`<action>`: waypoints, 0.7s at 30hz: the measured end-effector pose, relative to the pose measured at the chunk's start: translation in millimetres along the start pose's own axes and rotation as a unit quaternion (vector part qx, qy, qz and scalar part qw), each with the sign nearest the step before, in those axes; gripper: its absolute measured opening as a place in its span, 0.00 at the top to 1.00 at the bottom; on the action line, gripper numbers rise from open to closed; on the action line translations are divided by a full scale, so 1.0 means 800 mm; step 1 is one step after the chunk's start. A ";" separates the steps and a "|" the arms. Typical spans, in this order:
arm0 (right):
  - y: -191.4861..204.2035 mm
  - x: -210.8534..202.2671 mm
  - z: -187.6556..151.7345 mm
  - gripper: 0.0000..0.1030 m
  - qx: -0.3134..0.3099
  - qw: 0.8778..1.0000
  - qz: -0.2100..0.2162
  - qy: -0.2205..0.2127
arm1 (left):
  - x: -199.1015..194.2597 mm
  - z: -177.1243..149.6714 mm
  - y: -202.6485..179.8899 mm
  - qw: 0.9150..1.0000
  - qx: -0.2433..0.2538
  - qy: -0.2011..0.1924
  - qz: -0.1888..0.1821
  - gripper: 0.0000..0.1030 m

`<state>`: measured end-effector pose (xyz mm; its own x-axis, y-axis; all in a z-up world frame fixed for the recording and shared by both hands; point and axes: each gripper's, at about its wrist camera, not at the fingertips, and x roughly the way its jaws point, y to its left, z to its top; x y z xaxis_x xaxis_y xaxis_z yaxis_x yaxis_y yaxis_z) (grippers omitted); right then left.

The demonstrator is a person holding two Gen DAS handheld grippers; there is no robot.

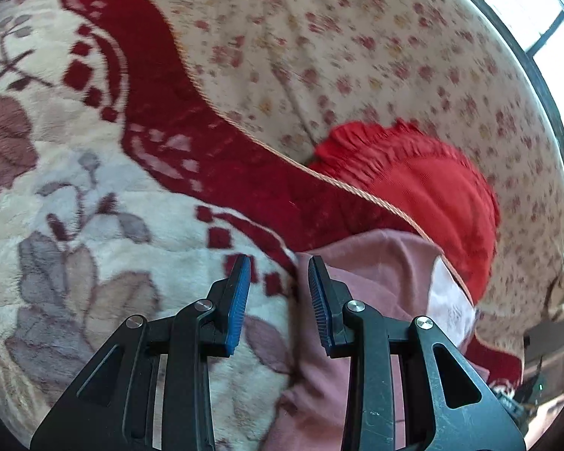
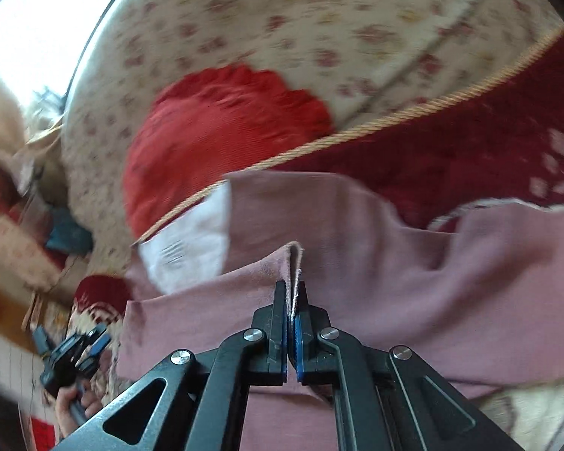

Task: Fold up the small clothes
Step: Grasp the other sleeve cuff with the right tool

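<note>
Right wrist shows my right tool clamped on the pink garment hem; a thin pinch may slip. Left tool is partly open, empty.

Two garments are in view — one pink garment with one white patch, and one red garment. They lie on two covers — one plush blanket with a dark red border, and one floral sheet beyond it. Two grippers show: the left gripper and the right gripper. One hand shows, low in the right wrist view.
</note>
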<state>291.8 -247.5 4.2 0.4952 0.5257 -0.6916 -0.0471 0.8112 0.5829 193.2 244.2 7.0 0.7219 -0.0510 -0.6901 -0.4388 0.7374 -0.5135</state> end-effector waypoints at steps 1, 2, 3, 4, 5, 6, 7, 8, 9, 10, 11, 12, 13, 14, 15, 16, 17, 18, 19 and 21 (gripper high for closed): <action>-0.006 0.001 0.000 0.98 0.003 1.000 -0.006 0.002 | 0.000 -0.001 -0.004 1.000 0.008 0.001 -0.005 0.71; -0.009 0.002 -0.001 0.98 0.006 1.000 -0.014 0.003 | 0.001 -0.003 -0.011 1.000 0.019 0.005 -0.013 0.71; -0.012 0.003 -0.002 0.98 0.009 1.000 -0.020 0.004 | 0.003 -0.005 -0.018 0.999 0.032 0.011 -0.023 0.71; -0.010 0.006 -0.003 0.98 0.008 1.000 -0.029 0.005 | 0.004 -0.007 -0.024 0.999 0.042 0.015 -0.031 0.71; -0.011 0.010 -0.002 0.98 0.006 0.999 -0.039 0.006 | 0.005 -0.010 -0.031 0.997 0.055 0.019 -0.041 0.71; -0.012 0.011 -0.003 0.98 0.007 0.999 -0.045 0.006 | 0.007 -0.014 -0.040 0.996 0.072 0.027 -0.052 0.71; -0.016 0.013 -0.004 0.98 0.005 0.999 -0.047 0.007 | 0.009 -0.018 -0.047 0.994 0.085 0.034 -0.061 0.71; -0.017 0.015 -0.006 0.98 -0.003 0.999 -0.049 0.009 | 0.012 -0.024 -0.059 0.991 0.106 0.046 -0.074 0.71; -0.015 0.019 -0.007 0.98 -0.017 0.999 -0.049 0.013 | 0.015 -0.029 -0.066 0.988 0.118 0.054 -0.082 0.71; -0.016 0.020 -0.008 0.98 -0.021 0.998 -0.058 0.014 | 0.017 -0.034 -0.072 0.986 0.130 0.062 -0.088 0.71; -0.018 0.020 -0.008 0.98 -0.023 0.997 -0.080 0.008 | 0.021 -0.042 -0.082 0.982 0.149 0.073 -0.087 0.71; -0.021 0.015 -0.007 0.98 -0.019 0.996 -0.083 -0.003 | 0.023 -0.047 -0.086 0.981 0.160 0.076 -0.083 0.71; -0.024 0.007 -0.005 0.98 -0.012 0.997 -0.079 -0.017 | 0.024 -0.054 -0.091 0.979 0.174 0.079 -0.074 0.71; -0.025 -0.005 -0.002 0.97 -0.007 0.996 -0.083 -0.038 | 0.027 -0.062 -0.097 0.976 0.194 0.082 -0.060 0.71; -0.024 -0.018 -0.001 0.97 -0.006 0.994 -0.088 -0.059 | 0.030 -0.069 -0.103 0.973 0.208 0.089 -0.053 0.71; -0.023 -0.027 -0.002 0.97 -0.007 0.994 -0.086 -0.072 | 0.033 -0.074 -0.106 0.970 0.218 0.096 -0.049 0.71; -0.021 -0.038 -0.004 0.97 -0.013 0.994 -0.077 -0.081 | 0.039 -0.085 -0.112 0.966 0.234 0.107 -0.040 0.71; -0.018 -0.043 -0.008 0.97 -0.023 0.994 -0.069 -0.077 | 0.042 -0.090 -0.114 0.964 0.241 0.111 -0.032 0.71; -0.010 -0.043 -0.013 0.97 -0.043 0.996 -0.059 -0.060 | 0.046 -0.095 -0.115 0.962 0.249 0.114 -0.023 0.70; 0.012 -0.032 -0.028 0.97 -0.095 0.994 -0.049 -0.024 | 0.048 -0.102 -0.121 0.957 0.270 0.102 -0.012 0.68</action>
<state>259.2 -247.2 18.2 0.5470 0.4319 -0.7172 -0.1576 0.8945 0.4185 219.7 116.2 -11.5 0.5844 -0.1620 -0.7951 -0.0436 0.9722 -0.2302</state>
